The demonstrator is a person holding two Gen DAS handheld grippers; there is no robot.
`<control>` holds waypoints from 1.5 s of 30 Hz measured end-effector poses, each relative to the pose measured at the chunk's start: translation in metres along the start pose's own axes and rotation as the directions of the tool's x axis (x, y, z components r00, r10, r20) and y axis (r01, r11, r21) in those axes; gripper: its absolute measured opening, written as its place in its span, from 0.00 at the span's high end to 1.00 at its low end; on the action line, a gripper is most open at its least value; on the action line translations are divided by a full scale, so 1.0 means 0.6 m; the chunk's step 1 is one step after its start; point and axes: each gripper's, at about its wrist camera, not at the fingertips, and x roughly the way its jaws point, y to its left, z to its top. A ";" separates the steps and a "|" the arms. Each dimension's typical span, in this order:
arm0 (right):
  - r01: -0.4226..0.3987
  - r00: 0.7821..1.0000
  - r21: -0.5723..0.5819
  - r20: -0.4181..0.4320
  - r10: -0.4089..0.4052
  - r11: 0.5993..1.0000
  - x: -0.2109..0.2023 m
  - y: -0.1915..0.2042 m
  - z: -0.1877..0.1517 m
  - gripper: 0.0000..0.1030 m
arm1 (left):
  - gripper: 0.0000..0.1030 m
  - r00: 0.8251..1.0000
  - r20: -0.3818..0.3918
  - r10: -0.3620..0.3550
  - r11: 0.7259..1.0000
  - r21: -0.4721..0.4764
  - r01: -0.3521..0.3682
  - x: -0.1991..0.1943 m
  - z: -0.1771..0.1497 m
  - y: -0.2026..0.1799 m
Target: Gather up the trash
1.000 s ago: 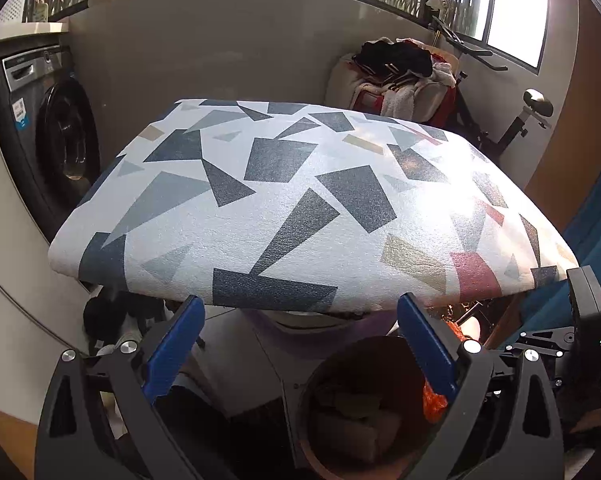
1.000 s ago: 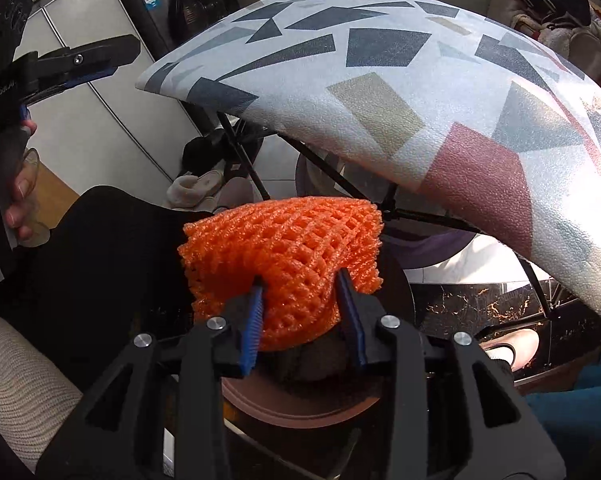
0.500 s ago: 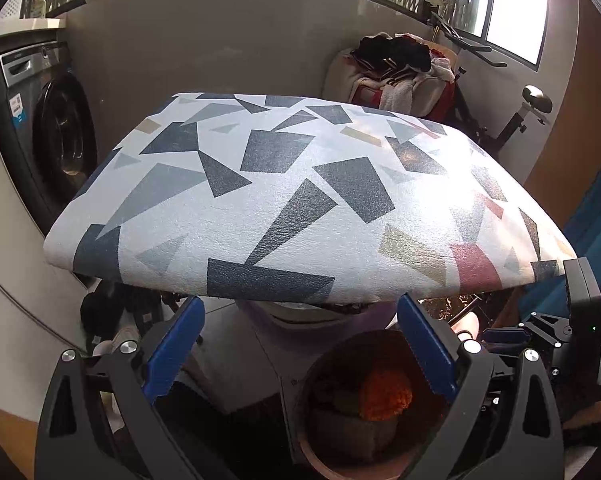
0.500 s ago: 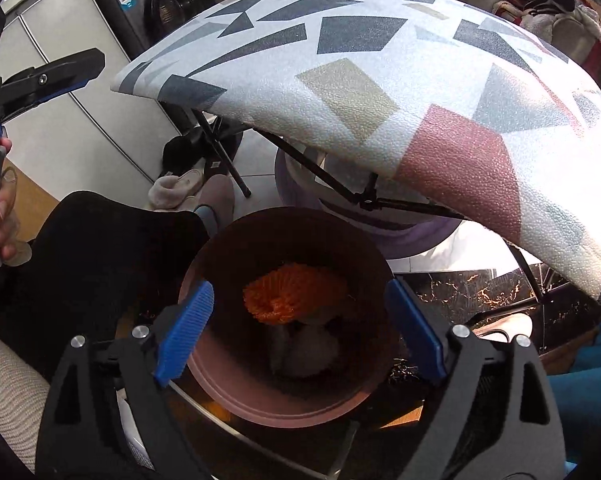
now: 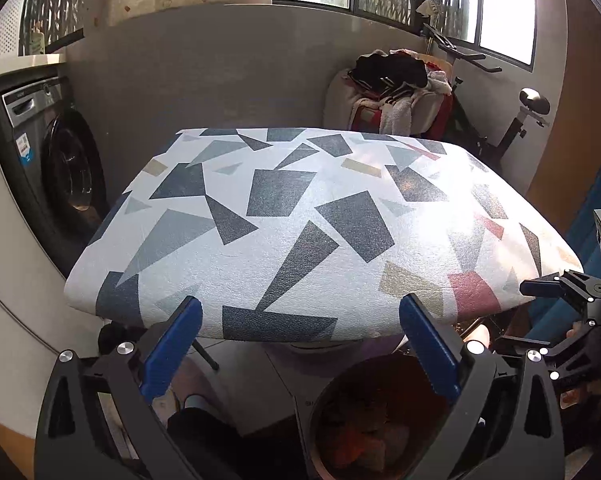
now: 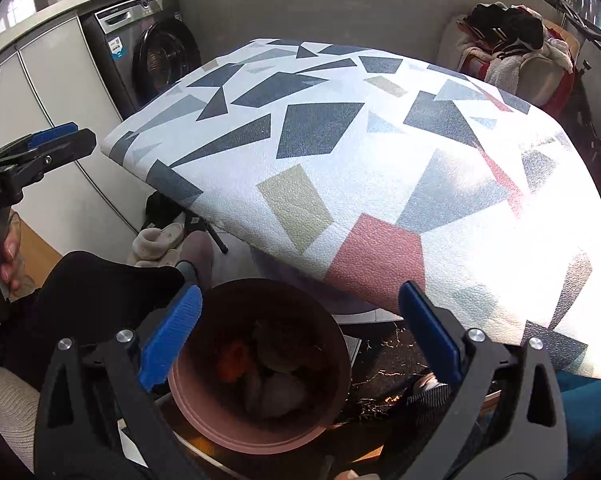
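Observation:
A round brown-pink bin (image 6: 220, 432) stands on the floor below the table edge, with the orange foam net (image 6: 232, 360) lying inside among other crumpled trash. My right gripper (image 6: 296, 340) hangs above the bin, its jaws opening wide with nothing between them. The bin (image 5: 320, 412) also shows in the left wrist view, low down, with orange trash (image 5: 356, 440) dimly visible in it. My left gripper (image 5: 296, 344) is open and holds nothing, level with the front edge of the patterned table (image 5: 300, 220). The table top (image 6: 380, 160) carries no loose items that I can see.
A washing machine (image 5: 60, 176) stands at the left. A pile of clothes (image 5: 396, 84) and an exercise bike (image 5: 520, 120) sit behind the table. Slippers (image 6: 156, 240) lie under the table. A person's dark-clad leg (image 6: 92, 292) is beside the bin.
My right gripper opened and let go of the orange net, which dropped into the bin. Both grippers then rose, so the table top fills more of each view.

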 end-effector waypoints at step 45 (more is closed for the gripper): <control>0.173 0.919 0.076 0.347 -0.189 0.982 -0.220 -0.045 0.139 0.06 | 0.06 0.984 0.178 0.007 0.999 0.031 -0.013 -0.090 0.146 -0.027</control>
